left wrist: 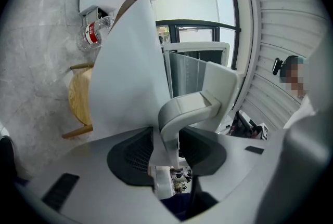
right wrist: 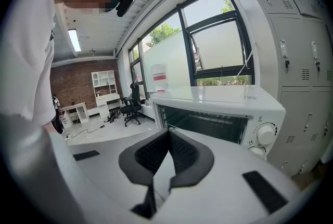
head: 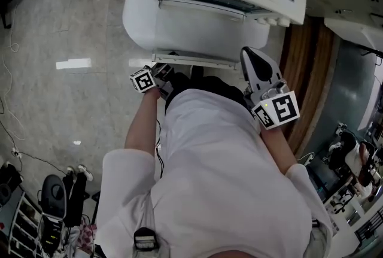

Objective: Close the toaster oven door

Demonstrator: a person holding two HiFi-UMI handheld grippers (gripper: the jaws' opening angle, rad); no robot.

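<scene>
The left claw grasps the handle of the open toaster oven door, the right claw clenched empty; a slipping grip could drop the door.

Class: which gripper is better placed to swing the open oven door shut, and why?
Left. The left gripper is clamped on the door handle, ready to lift. The right gripper is shut and empty, merely facing the toaster oven's open front.
</scene>
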